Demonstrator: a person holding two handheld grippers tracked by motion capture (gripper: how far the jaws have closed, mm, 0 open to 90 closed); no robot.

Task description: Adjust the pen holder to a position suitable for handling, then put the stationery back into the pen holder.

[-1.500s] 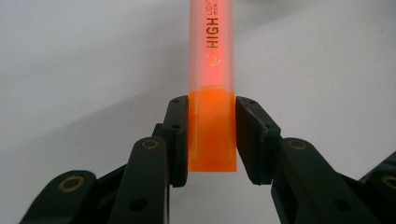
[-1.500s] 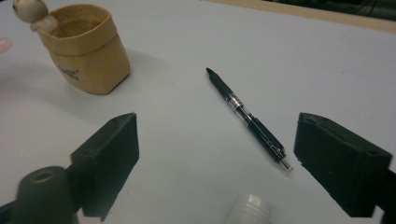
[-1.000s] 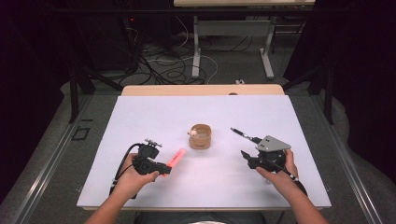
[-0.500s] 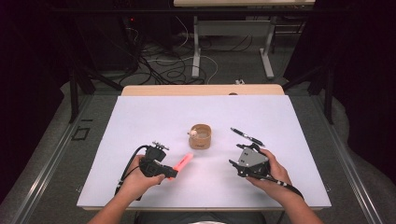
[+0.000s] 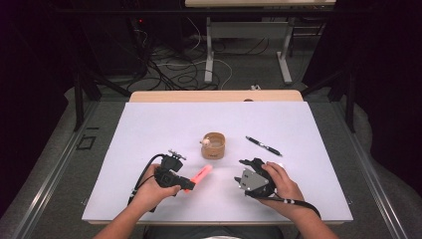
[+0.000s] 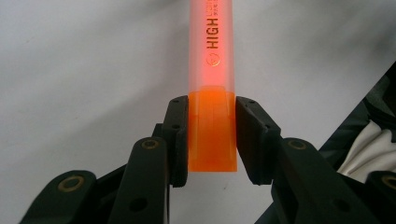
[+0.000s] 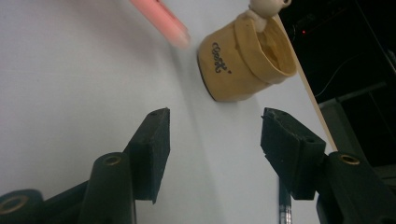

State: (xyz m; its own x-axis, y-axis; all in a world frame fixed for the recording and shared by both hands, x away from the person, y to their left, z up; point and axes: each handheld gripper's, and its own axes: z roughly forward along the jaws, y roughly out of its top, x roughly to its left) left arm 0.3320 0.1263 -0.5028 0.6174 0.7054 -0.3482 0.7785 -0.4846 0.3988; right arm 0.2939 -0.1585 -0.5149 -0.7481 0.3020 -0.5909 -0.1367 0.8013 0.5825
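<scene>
Gripping the orange cap end of a translucent pink-orange highlighter pen [image 6: 211, 70], the left gripper [image 5: 185, 183] holds it low over the white table sheet [image 5: 149, 129], long axis running from the jaws up and right toward the small tan ceramic cup [image 5: 214, 145]. Right gripper [image 5: 243, 174] hovers near it with jaws spread wide and empty, and a black ballpoint pen [image 5: 263, 146] lies right of the cup.

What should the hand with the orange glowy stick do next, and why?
Probably carry the stick a little forward toward the cup. The left gripper is shut on its orange end, its tip points at the cup, and the cup's mouth looks open. The right gripper is open, holding nothing.
</scene>
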